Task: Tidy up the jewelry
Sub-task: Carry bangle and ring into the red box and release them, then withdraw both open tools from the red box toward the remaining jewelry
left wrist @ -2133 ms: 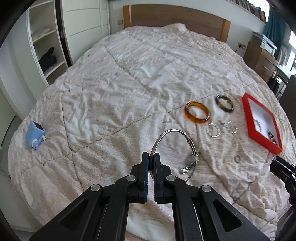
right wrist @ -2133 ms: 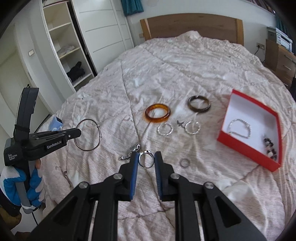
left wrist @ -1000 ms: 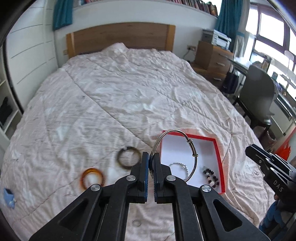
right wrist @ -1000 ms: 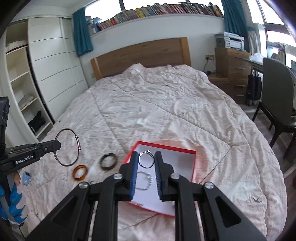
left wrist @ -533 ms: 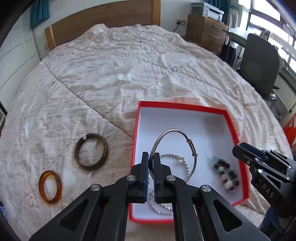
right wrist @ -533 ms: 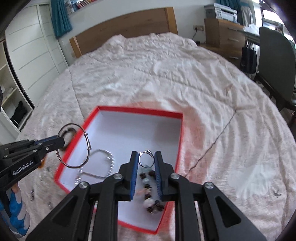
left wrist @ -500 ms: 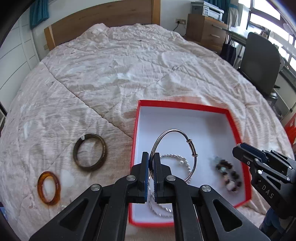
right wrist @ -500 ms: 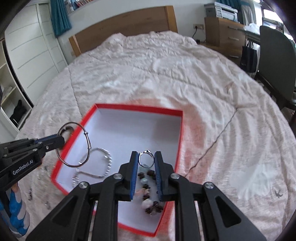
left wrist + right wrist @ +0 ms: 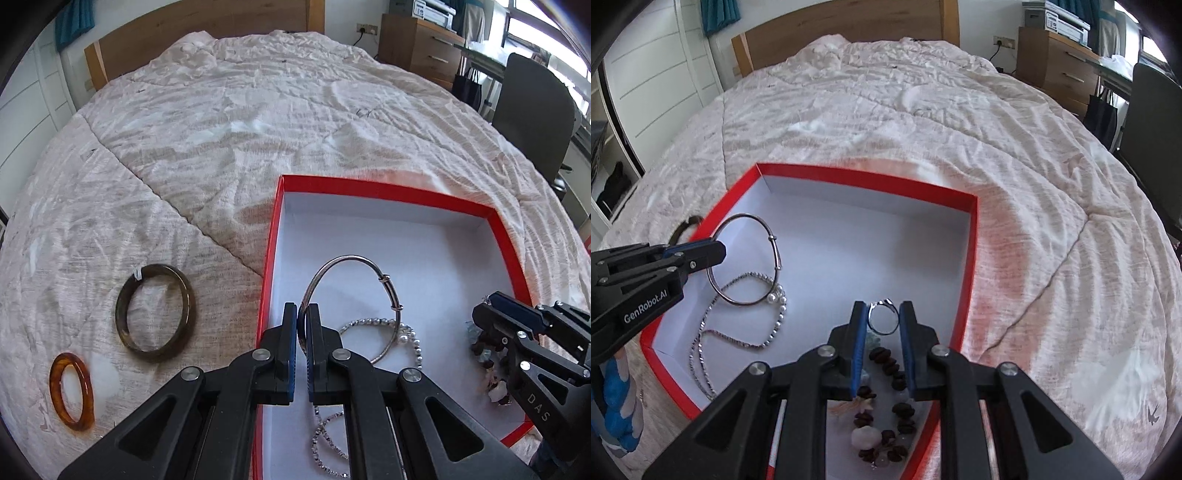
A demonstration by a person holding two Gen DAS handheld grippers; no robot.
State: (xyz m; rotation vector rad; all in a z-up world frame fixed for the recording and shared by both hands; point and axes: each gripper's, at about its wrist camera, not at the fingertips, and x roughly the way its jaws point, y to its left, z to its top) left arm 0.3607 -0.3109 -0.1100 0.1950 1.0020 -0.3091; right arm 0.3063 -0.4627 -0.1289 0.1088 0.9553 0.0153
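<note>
Carrying two pieces at once, both grippers are shown poised over the shallow red cardboard box with a white interior (image 9: 373,187), which lies on the beige quilted bed (image 9: 229,110). The left gripper (image 9: 302,317) is clenched on the thin silver wire bangle (image 9: 384,277), pinched at its rim between the blue-padded fingers (image 9: 291,332) and held upright above the box floor. The right gripper (image 9: 882,315) is clamped on a small silver ring with a set stone (image 9: 883,320), held across its band.

Already in the box are a beaded silver chain with pearls (image 9: 768,325) and a dark bead bracelet with pale stones (image 9: 886,369). A dark olive stone bangle (image 9: 155,314) and an amber resin bangle (image 9: 72,391) are seen on the quilt, left of the box.

The step in hand is judged to be placement. The next move calls for lowering each piece close to the floor, over a bare patch, before the fingers are parted, so that nothing tangles in the chain.

"GenRobot.AI" is read on the left gripper in the right wrist view; "DAS" on the right gripper in the left wrist view.
</note>
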